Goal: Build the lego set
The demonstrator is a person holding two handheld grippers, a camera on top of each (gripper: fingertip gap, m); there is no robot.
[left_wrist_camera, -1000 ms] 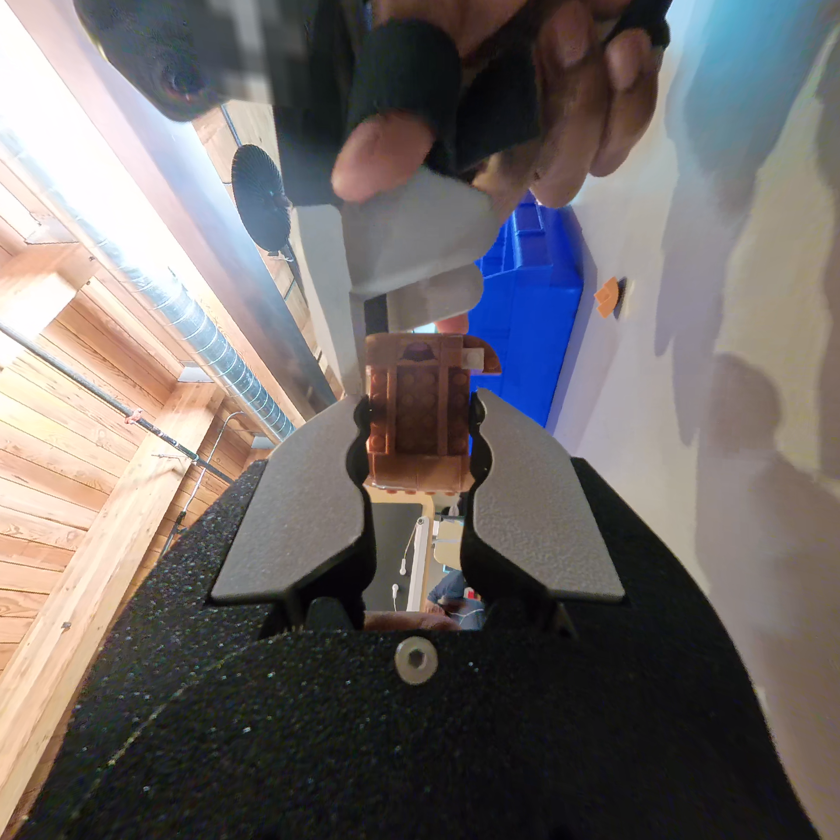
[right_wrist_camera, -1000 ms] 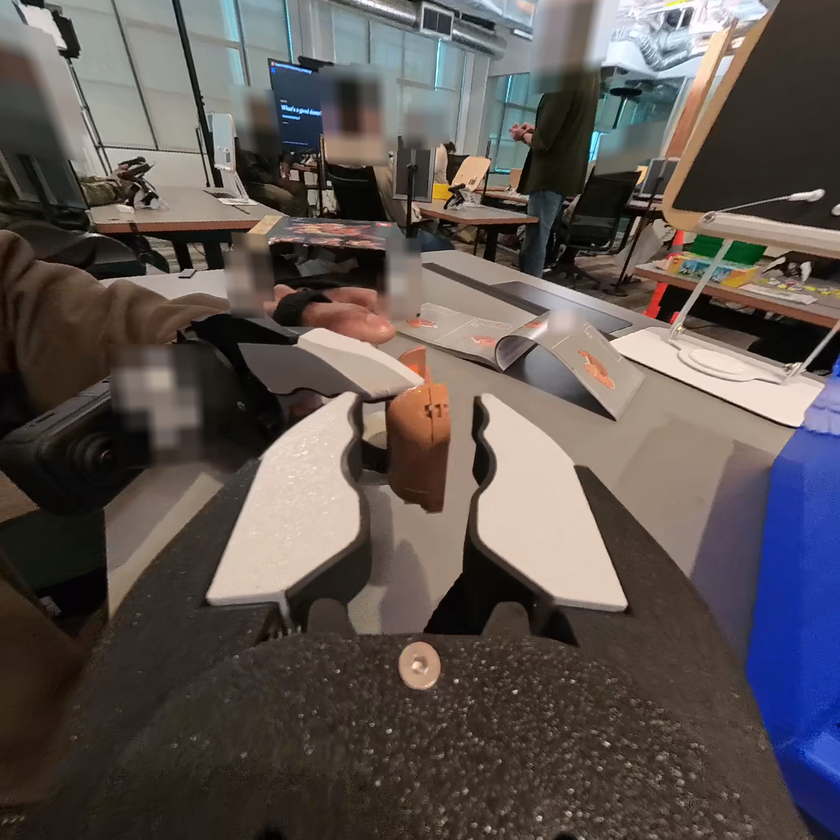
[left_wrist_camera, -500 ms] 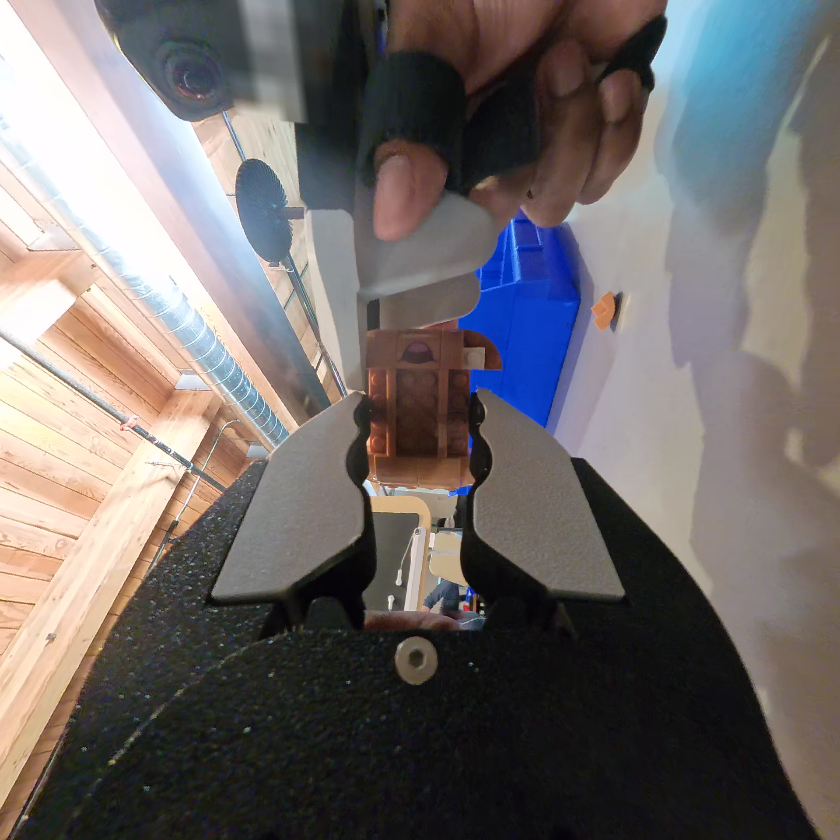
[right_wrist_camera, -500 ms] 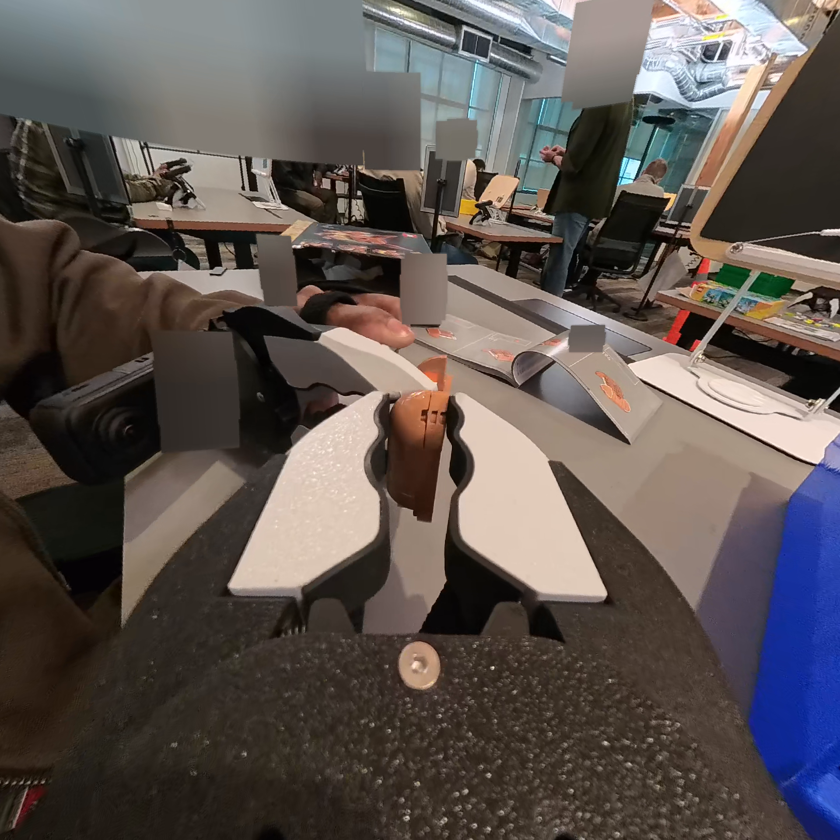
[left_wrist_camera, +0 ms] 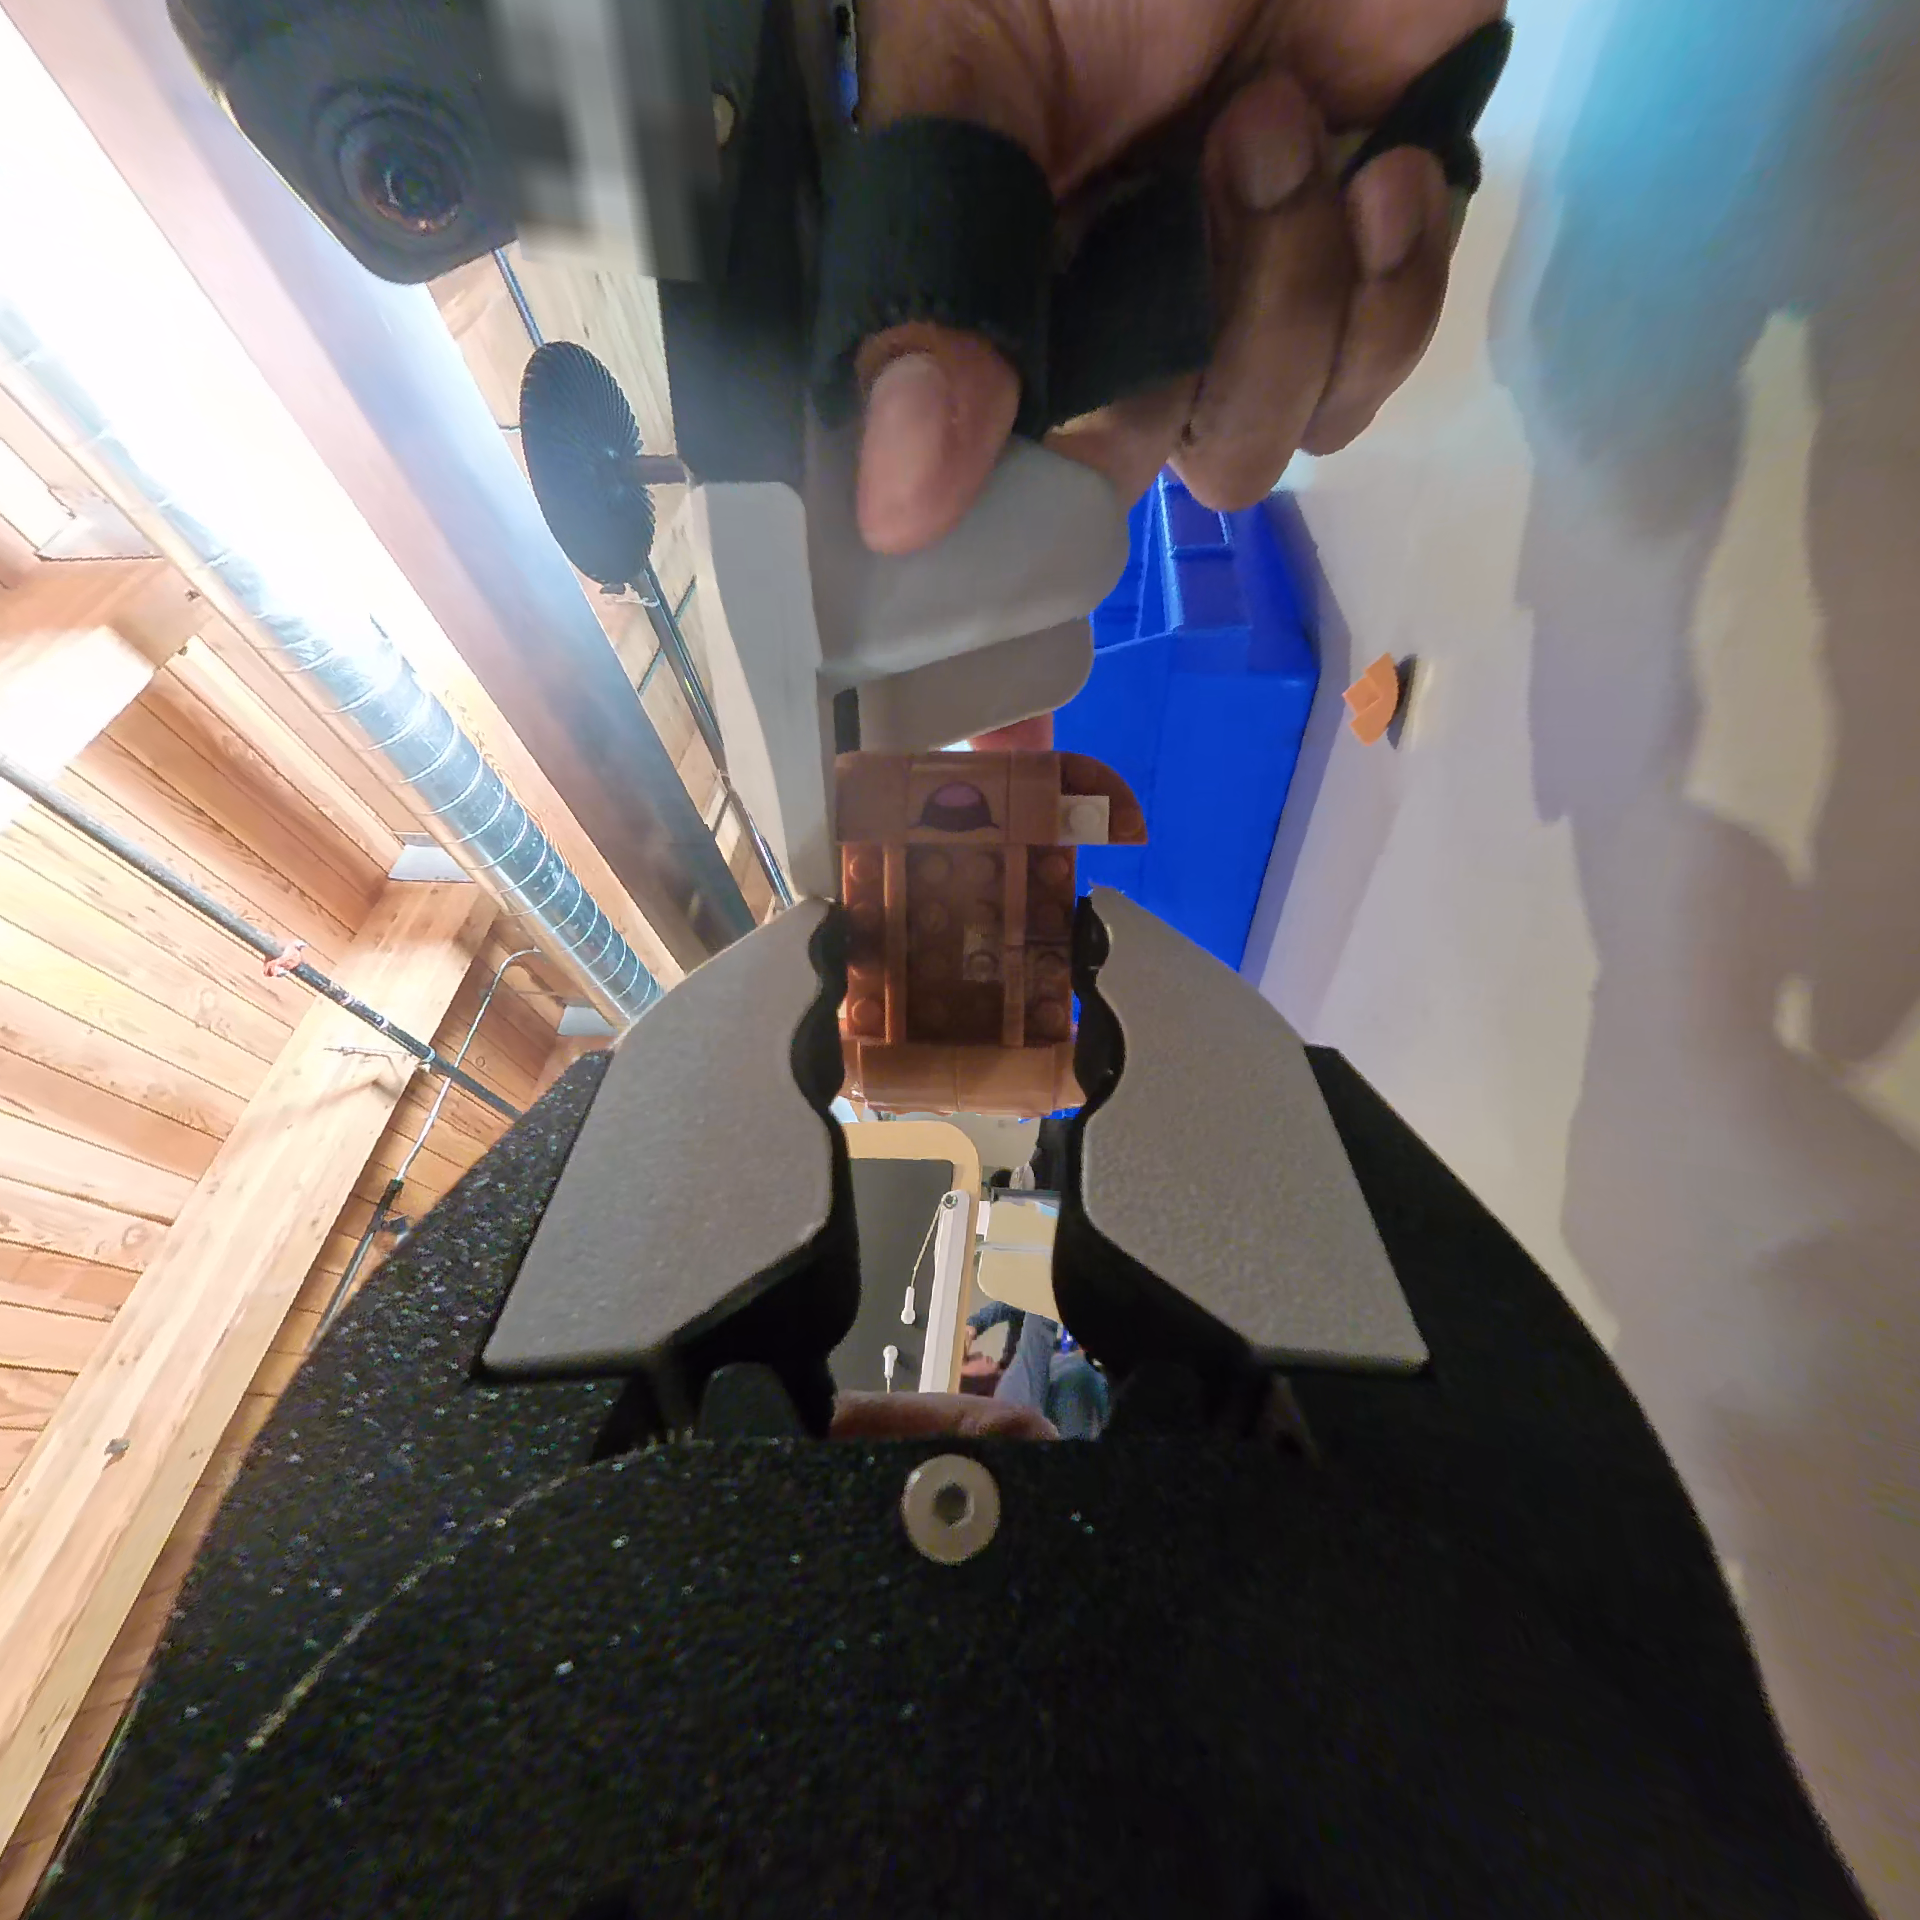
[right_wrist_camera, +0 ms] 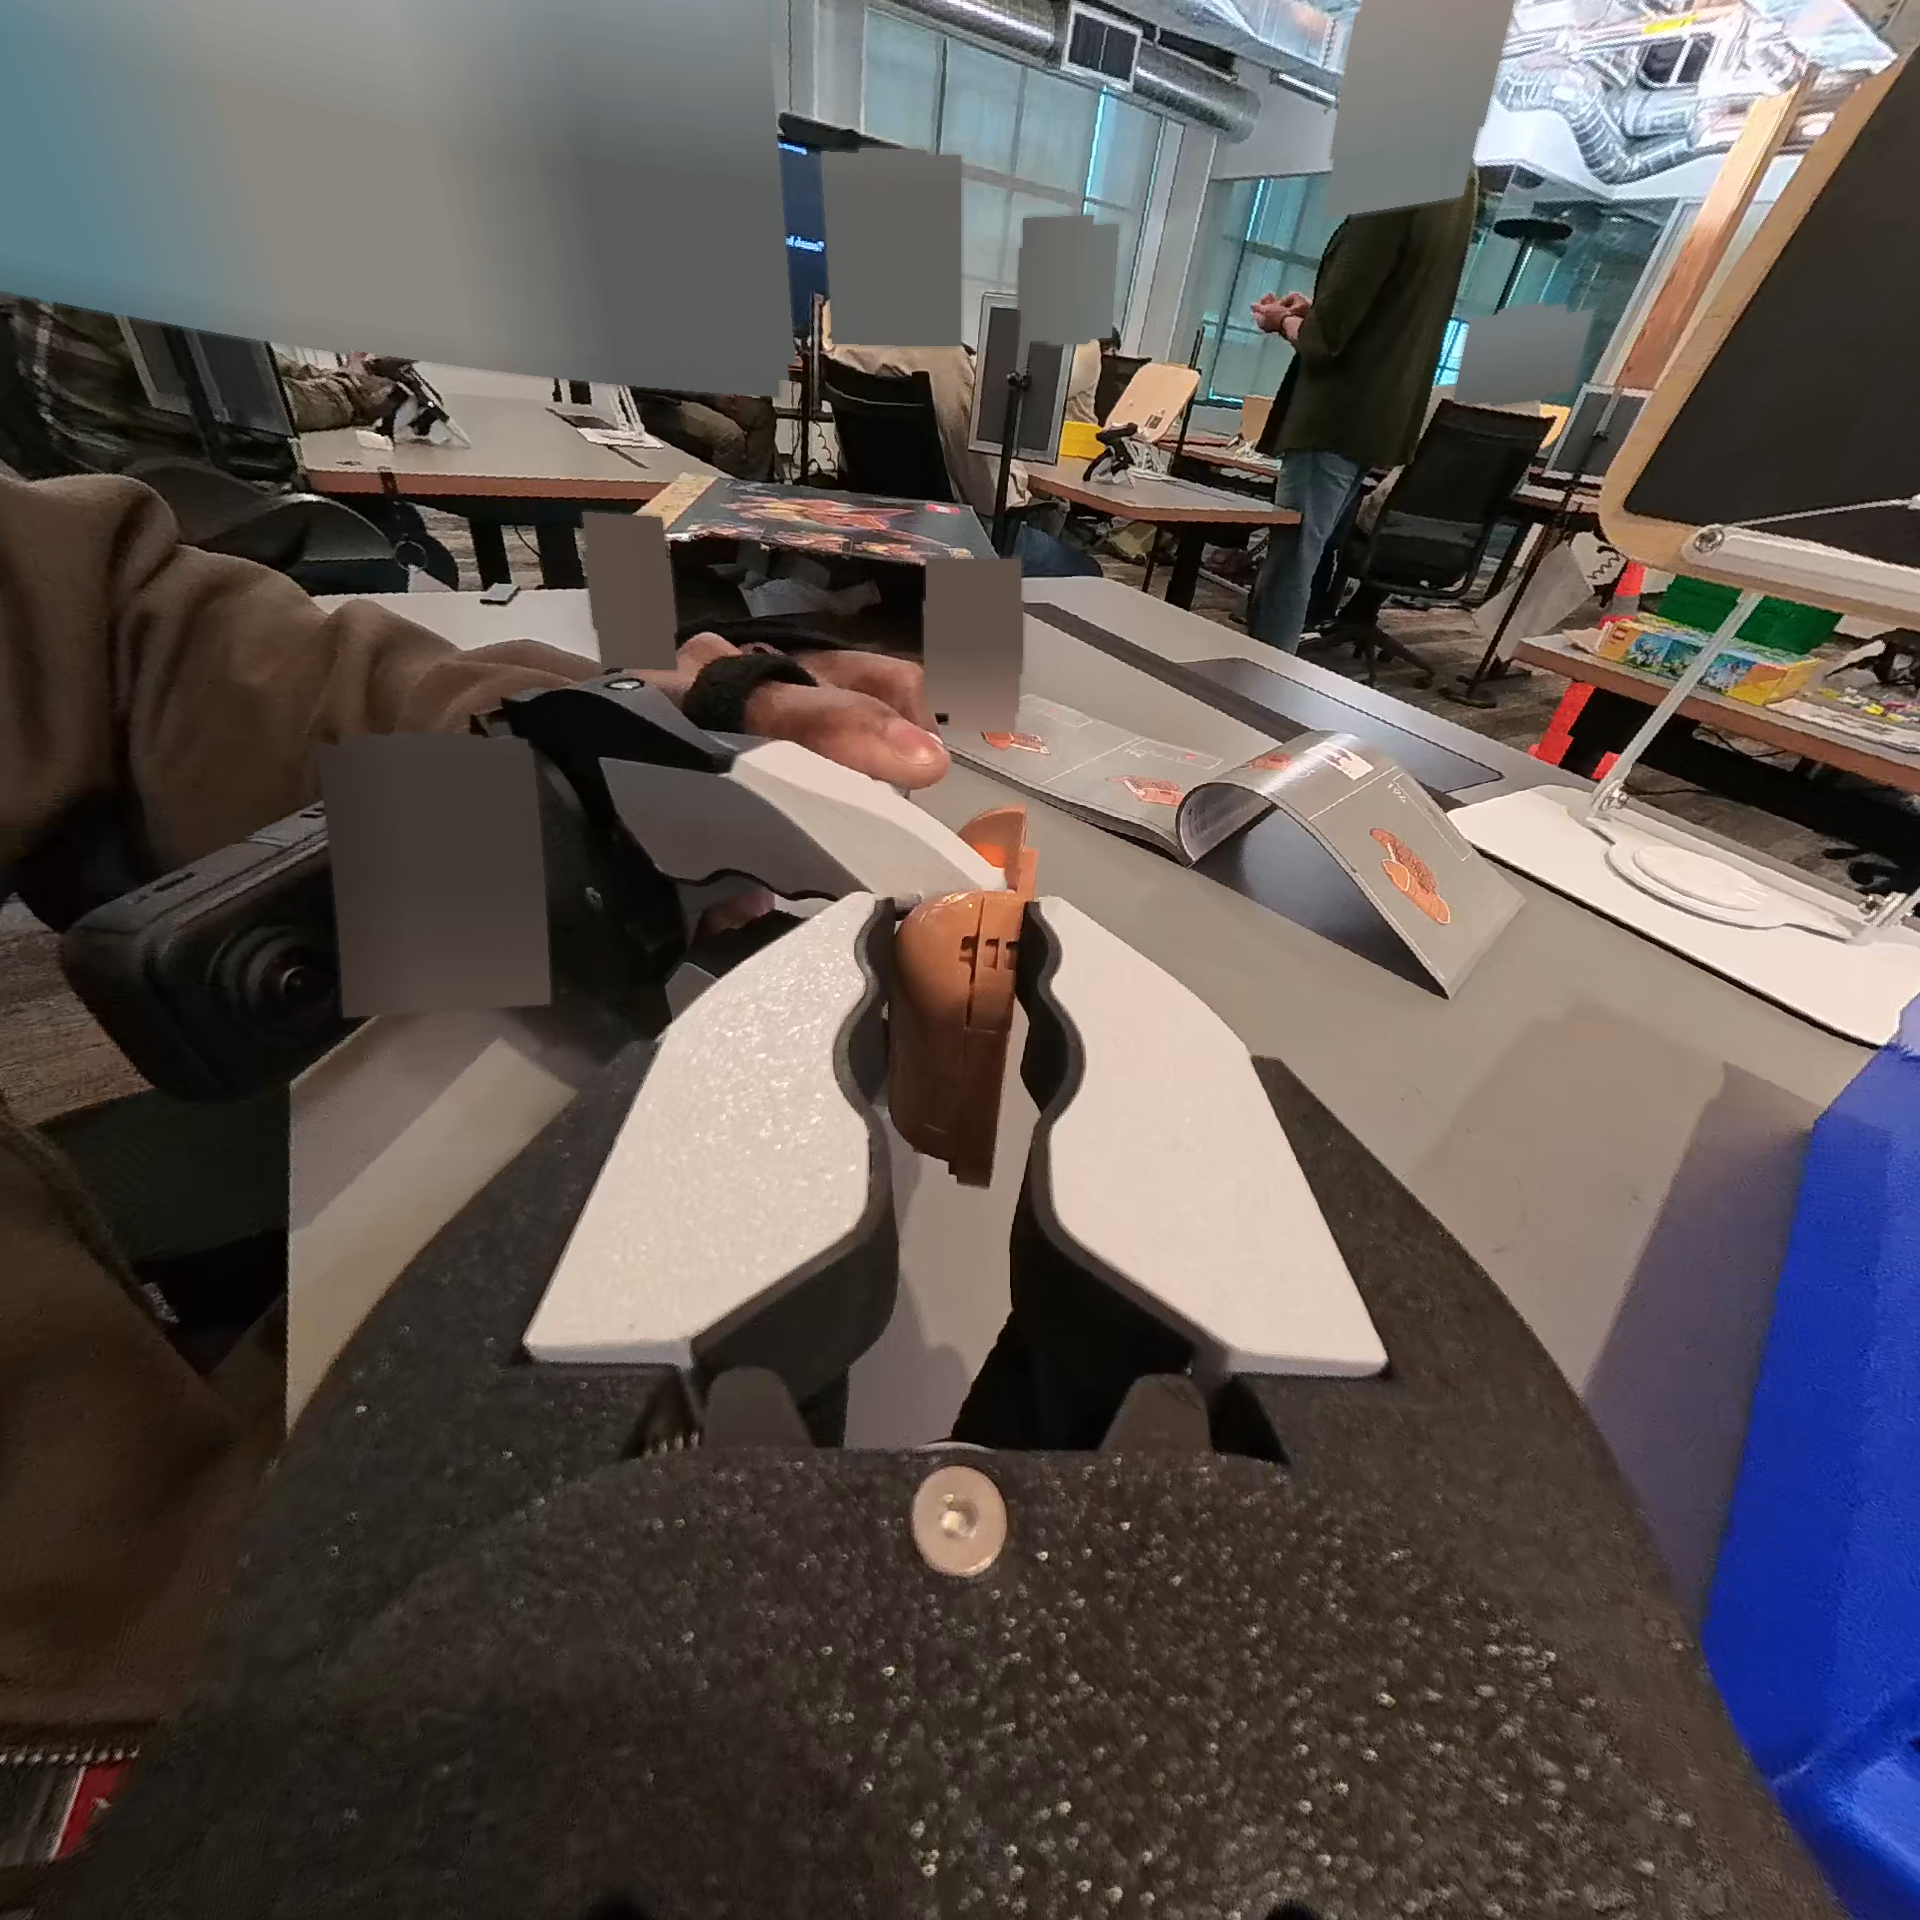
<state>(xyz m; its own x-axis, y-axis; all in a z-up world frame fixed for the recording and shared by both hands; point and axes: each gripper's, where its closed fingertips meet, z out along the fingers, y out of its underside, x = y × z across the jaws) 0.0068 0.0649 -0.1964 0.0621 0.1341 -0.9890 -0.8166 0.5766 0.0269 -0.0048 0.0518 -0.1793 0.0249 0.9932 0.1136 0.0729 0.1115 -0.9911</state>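
Observation:
A brown lego assembly (left_wrist_camera: 951, 935) is held in the air between both grippers. My left gripper (left_wrist_camera: 956, 909) is shut on its lower sides, with the studded face toward the camera. In the right wrist view, my right gripper (right_wrist_camera: 961, 914) is shut on the same assembly (right_wrist_camera: 951, 1018), seen edge-on. The right gripper's grey fingers (left_wrist_camera: 966, 613) come down onto the assembly's top end in the left wrist view, with a hand pressing on them. The left gripper's finger (right_wrist_camera: 810, 831) reaches in from the left in the right wrist view.
A blue bin (right_wrist_camera: 1829, 1403) stands at the right on the grey table (right_wrist_camera: 1455, 1091); it also shows in the left wrist view (left_wrist_camera: 1184, 790). An open instruction booklet (right_wrist_camera: 1299, 831), a lego box (right_wrist_camera: 821, 520) and a white stand base (right_wrist_camera: 1714, 894) lie beyond. A small orange piece (left_wrist_camera: 1371, 712) lies on the table.
My right gripper was open around the assembly a second ago; it has closed on it and stays shut. The left gripper has kept its hold throughout.

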